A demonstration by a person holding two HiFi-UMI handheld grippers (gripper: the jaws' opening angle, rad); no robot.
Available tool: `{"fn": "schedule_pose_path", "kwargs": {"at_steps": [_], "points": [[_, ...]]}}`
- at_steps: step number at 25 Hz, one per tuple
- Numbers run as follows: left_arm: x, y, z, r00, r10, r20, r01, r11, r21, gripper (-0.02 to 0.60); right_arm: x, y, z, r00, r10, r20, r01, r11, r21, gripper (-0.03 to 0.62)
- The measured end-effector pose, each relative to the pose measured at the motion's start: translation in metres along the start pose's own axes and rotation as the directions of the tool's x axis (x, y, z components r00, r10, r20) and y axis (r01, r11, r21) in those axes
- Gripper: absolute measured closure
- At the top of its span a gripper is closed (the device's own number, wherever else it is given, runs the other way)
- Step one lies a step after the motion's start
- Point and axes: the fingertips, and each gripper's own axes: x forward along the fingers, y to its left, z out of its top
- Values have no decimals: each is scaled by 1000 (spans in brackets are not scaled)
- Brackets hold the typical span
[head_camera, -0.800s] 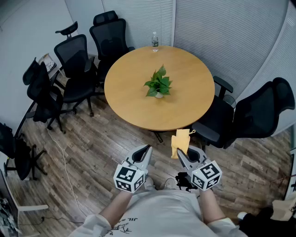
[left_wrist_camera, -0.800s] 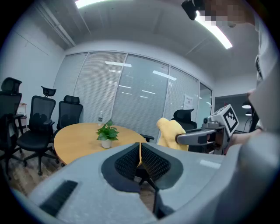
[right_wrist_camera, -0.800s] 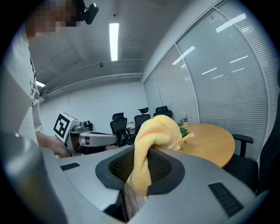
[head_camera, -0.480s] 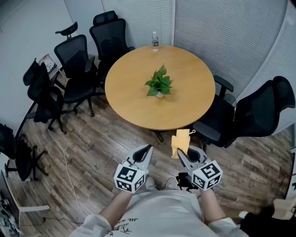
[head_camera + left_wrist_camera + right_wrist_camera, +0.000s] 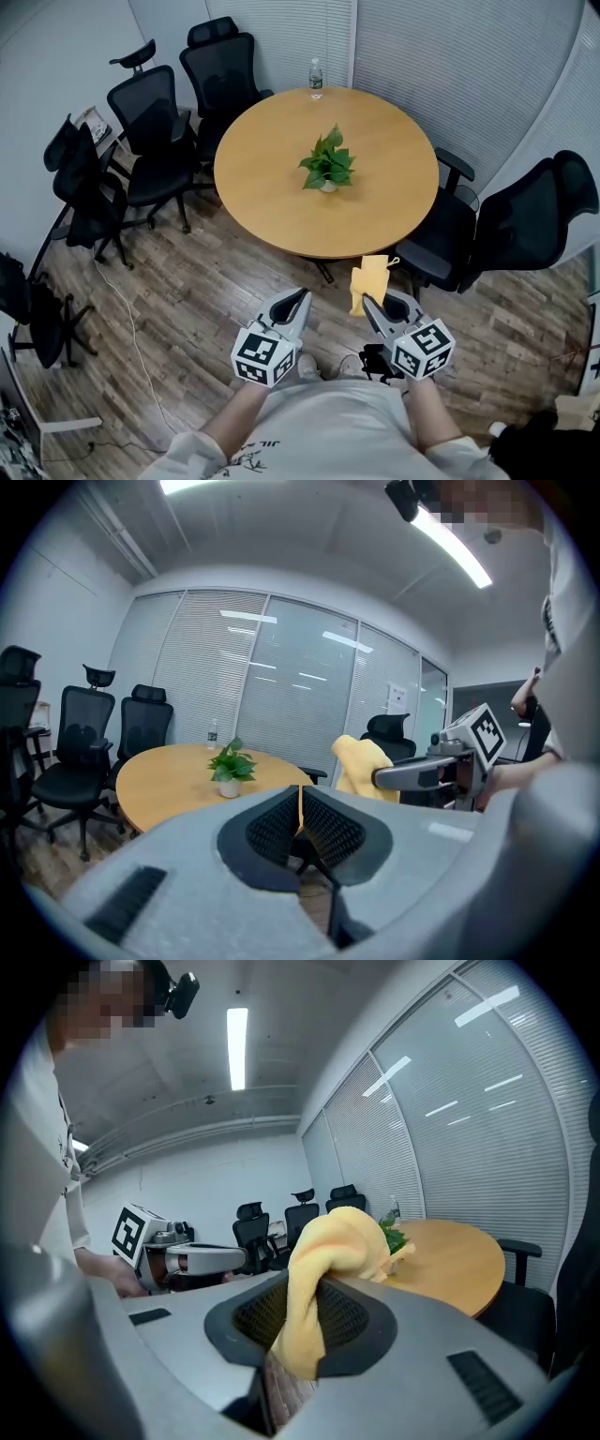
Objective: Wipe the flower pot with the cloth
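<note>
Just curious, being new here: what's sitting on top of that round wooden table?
On the table stand a leafy plant in a small white pot near the middle and a water bottle at the far edge. From above, leaves cover most of the pot.

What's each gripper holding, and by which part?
The right gripper is shut on the yellow cloth, pinching a bunched fold; the rest heaps over its tips. The left gripper is shut, empty.

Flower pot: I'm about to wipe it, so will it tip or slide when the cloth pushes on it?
Probably tippy: the flower pot is small and the leaves spread wider than it. It may also slide, since it stands free on the smooth table. Steadying it seems wise.
</note>
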Motion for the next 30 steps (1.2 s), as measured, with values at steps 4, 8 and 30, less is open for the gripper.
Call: {"fn": "schedule_pose_path", "kwargs": {"at_steps": [4, 8, 30], "points": [[-10, 11, -2, 1000, -11, 6, 11, 1000, 1, 560, 5, 7, 2, 999, -32, 8, 32, 999, 3, 522], [-17, 21, -7, 1000, -20, 2, 20, 1000, -2, 560, 10, 13, -2, 999, -51, 10, 51, 999, 16, 522], [113, 92, 30, 1000, -6, 26, 7, 1000, -20, 571, 109, -109, 43, 1000, 11, 9, -11, 1000, -17, 522]]}}
